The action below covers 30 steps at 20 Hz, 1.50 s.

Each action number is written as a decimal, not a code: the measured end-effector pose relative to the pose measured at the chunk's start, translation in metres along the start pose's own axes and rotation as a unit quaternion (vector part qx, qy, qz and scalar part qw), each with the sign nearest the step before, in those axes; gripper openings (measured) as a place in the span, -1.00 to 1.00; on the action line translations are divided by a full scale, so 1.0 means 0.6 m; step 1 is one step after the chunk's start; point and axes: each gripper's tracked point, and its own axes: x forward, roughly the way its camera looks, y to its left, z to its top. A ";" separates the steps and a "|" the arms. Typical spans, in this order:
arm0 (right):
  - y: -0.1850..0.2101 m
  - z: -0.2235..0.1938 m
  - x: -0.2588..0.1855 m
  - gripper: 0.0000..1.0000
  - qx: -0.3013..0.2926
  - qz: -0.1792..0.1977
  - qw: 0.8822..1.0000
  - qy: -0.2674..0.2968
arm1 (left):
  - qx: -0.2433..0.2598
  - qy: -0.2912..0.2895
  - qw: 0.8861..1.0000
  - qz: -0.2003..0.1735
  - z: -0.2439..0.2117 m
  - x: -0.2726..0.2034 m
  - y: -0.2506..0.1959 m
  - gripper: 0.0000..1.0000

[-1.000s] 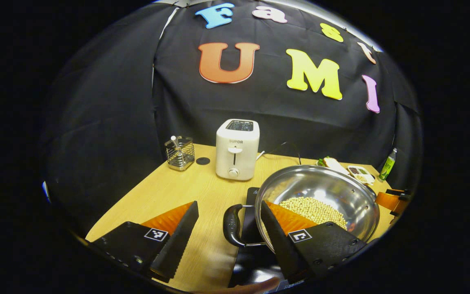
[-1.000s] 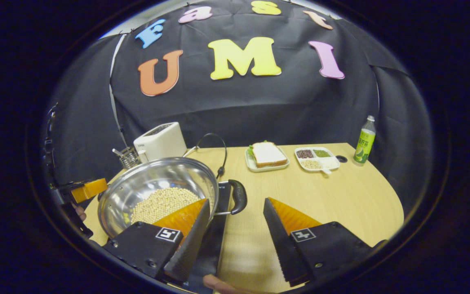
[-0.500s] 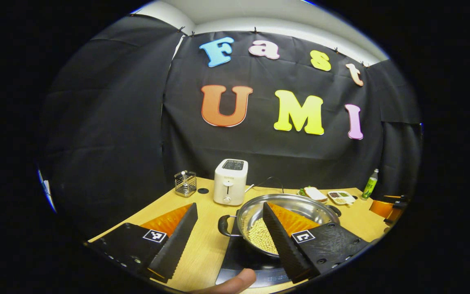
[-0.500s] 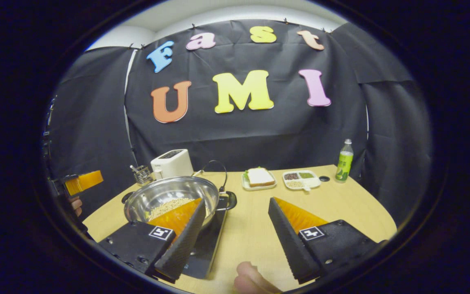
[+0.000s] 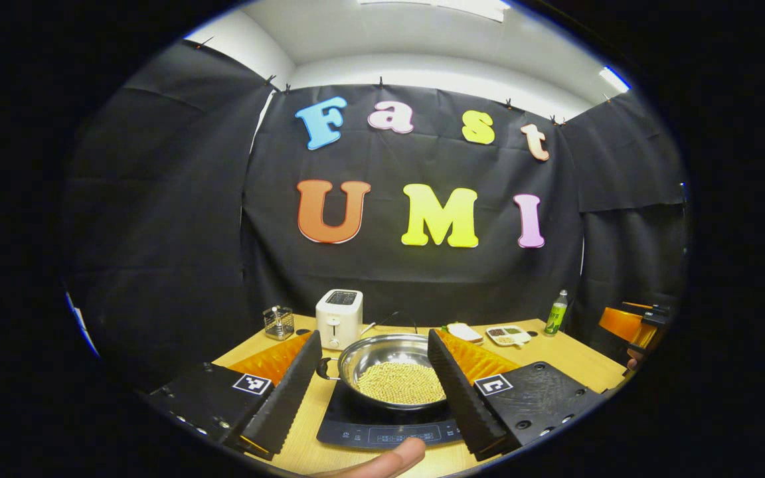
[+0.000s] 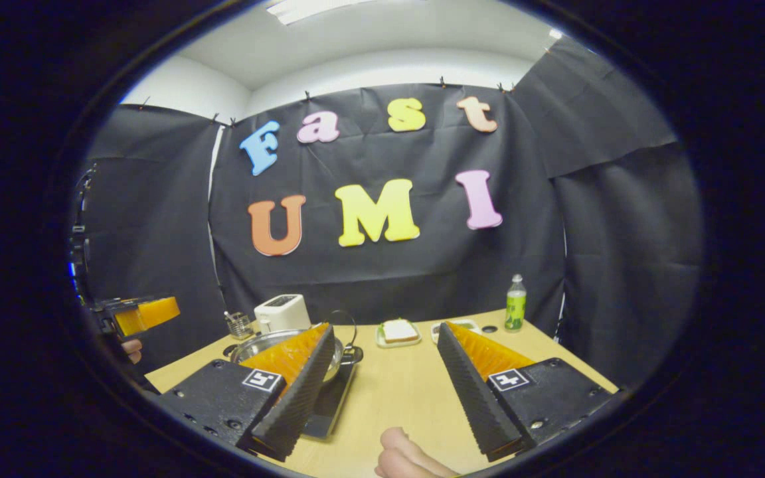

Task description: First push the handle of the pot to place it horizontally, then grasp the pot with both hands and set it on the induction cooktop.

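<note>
Pot [image 5: 392,372] of beans sits on the induction cooktop [image 5: 389,425].
My left gripper [image 5: 372,392] and right gripper [image 6: 382,385] hold their jaws wide apart, gripping nothing; toaster [image 5: 339,318] at 11 o'clock.

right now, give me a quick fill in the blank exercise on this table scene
The pot sits on the ____.
The pot holds pale ____.
The white toaster stands ____ the pot.
The left hand-held gripper has its fingers ____.

Missing words: cooktop; beans; behind; open

Toaster [image 5: 339,318], bottle [image 6: 515,303], sandwich [image 6: 398,330]
</note>
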 end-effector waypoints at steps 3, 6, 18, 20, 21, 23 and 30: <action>-0.027 0.047 -0.050 0.93 -0.017 -0.016 0.999 -0.034 | -0.003 -0.031 0.999 -0.011 0.049 -0.025 -0.040 0.90; -0.054 0.064 -0.088 0.93 -0.018 -0.036 0.998 -0.041 | 0.015 -0.044 0.999 -0.012 0.071 -0.046 -0.062 0.89; -0.178 0.134 -0.223 0.92 -0.024 -0.089 0.991 -0.101 | 0.034 -0.052 0.998 0.022 0.086 -0.149 -0.107 0.92; -0.171 0.125 -0.237 0.93 -0.017 -0.083 0.992 -0.095 | 0.020 -0.058 0.998 0.007 0.079 -0.162 -0.122 0.92; -0.162 0.122 -0.240 0.96 -0.015 -0.075 0.993 -0.093 | 0.016 -0.055 0.998 -0.006 0.071 -0.166 -0.137 0.92; -0.150 0.118 -0.242 0.96 -0.016 -0.059 0.994 -0.090 | 0.036 -0.053 0.998 -0.029 0.067 -0.177 -0.162 0.92; -0.154 0.117 -0.251 0.93 -0.025 -0.068 0.993 -0.096 | 0.096 -0.074 0.993 -0.017 0.074 -0.187 -0.174 0.92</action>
